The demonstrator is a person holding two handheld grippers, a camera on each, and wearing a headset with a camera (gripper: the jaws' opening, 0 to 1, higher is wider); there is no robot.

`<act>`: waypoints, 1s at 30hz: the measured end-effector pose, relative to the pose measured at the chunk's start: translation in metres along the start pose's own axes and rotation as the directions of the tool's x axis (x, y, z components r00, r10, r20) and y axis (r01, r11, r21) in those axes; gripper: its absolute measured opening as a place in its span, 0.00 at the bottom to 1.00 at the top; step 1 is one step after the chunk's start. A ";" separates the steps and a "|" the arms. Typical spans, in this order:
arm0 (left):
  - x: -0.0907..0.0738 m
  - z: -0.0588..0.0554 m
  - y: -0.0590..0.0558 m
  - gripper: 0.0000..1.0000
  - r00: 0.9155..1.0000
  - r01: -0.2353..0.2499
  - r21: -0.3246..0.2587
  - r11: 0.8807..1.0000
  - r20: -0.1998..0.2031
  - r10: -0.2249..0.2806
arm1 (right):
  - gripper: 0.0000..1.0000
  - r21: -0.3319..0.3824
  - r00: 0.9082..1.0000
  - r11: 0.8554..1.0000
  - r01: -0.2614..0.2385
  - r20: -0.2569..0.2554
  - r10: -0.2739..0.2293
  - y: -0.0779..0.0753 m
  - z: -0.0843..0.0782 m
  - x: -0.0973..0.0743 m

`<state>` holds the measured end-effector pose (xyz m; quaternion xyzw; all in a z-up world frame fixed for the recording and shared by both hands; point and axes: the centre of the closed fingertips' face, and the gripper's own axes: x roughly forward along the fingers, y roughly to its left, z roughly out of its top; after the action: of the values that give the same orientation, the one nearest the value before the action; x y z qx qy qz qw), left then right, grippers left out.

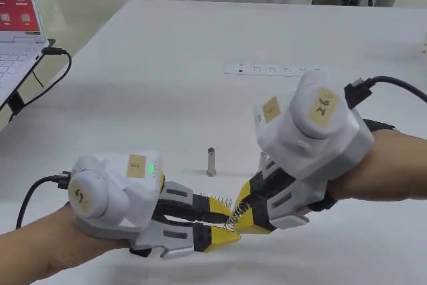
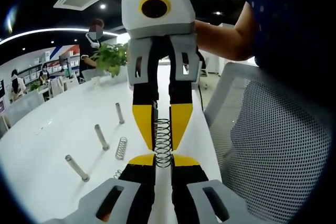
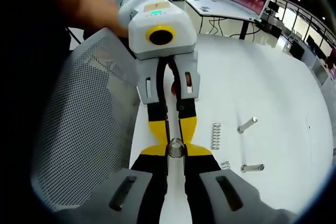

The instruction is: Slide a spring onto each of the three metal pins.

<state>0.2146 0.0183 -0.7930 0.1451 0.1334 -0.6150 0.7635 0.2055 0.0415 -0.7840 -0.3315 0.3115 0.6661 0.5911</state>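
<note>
My two grippers meet tip to tip just above the white table (image 1: pixel 200 85). A small metal spring (image 1: pixel 234 216) lies between them. The left gripper (image 1: pixel 223 229) is shut on one end of the spring (image 2: pixel 163 141). The right gripper (image 1: pixel 241 213) is shut along the other end, which faces its camera as a ring (image 3: pixel 176 148). Three metal pins (image 2: pixel 120 113) (image 2: pixel 101 136) (image 2: pixel 76 167) stand upright in a row on the table. One pin (image 1: pixel 211 162) stands just beyond the tips. A loose spring (image 2: pixel 121 148) lies by the pins, and another short spring (image 3: pixel 225 165) lies nearby.
A white power strip (image 1: pixel 270 69) lies farther back on the table. A laptop (image 1: pixel 17 25) with a black cable sits on a desk at the far left. A grey mesh chair back (image 2: pixel 268 145) stands close under the grippers, at the table's near edge.
</note>
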 end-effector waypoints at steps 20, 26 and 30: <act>0.001 -0.002 -0.001 0.11 1.000 0.000 -0.021 1.000 0.003 0.000 | 0.08 0.000 1.000 1.000 0.009 -0.016 -0.009 -0.002 -0.001 -0.001; -0.001 -0.002 0.001 0.19 1.000 -0.012 -0.037 0.999 0.005 0.012 | 0.08 0.007 0.999 1.000 0.019 -0.027 -0.019 -0.005 -0.004 -0.005; -0.003 -0.005 0.002 0.24 1.000 -0.021 -0.047 0.999 0.002 0.021 | 0.08 0.013 0.999 1.000 0.028 -0.038 -0.028 -0.008 -0.009 -0.010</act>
<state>0.2162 0.0231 -0.7962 0.1280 0.1455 -0.6038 0.7732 0.2154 0.0295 -0.7814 -0.3441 0.3225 0.6492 0.5968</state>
